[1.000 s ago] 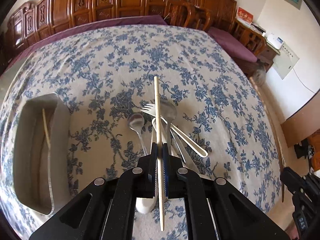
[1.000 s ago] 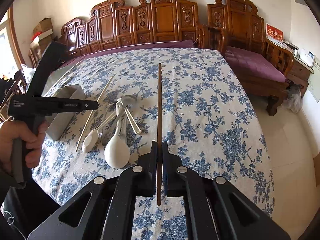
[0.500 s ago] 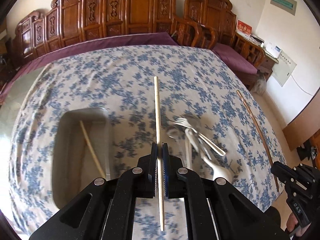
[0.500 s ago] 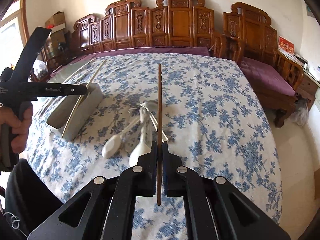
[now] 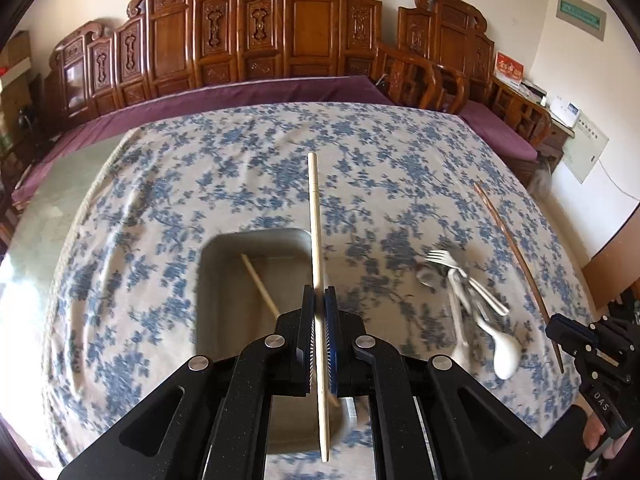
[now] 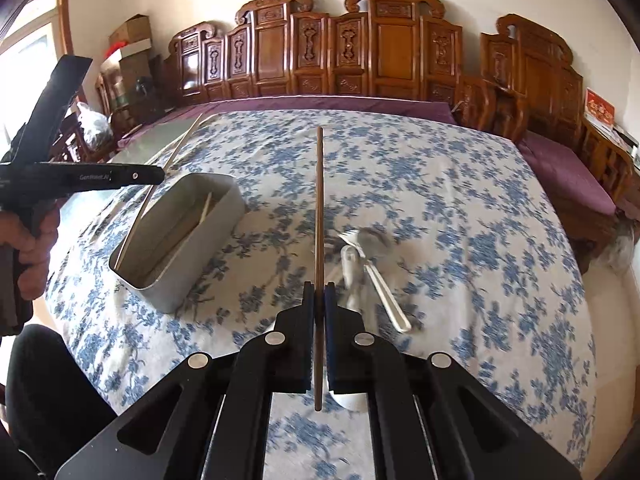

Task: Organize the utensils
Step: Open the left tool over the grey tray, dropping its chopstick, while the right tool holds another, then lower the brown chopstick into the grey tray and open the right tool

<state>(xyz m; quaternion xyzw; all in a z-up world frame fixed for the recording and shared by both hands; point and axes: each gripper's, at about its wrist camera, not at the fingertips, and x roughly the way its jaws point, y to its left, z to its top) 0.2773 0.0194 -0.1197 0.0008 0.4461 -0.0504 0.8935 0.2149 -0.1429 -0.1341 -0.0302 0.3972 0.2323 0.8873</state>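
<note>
Clenched on a pale chopstick (image 5: pixel 316 220), the left gripper (image 5: pixel 319 300) hangs above the grey tray (image 5: pixel 208 280) on the flowered tablecloth (image 5: pixel 160 184); the stick runs straight through the jaws, tip pointing far. A second pale chopstick (image 5: pixel 260 284) lies inside the tray. Right of it sits a heap of cutlery (image 5: pixel 468 292), near the right gripper (image 6: pixel 319 294), whose jaws grasp a dark chopstick (image 6: pixel 319 200) the same way.
</note>
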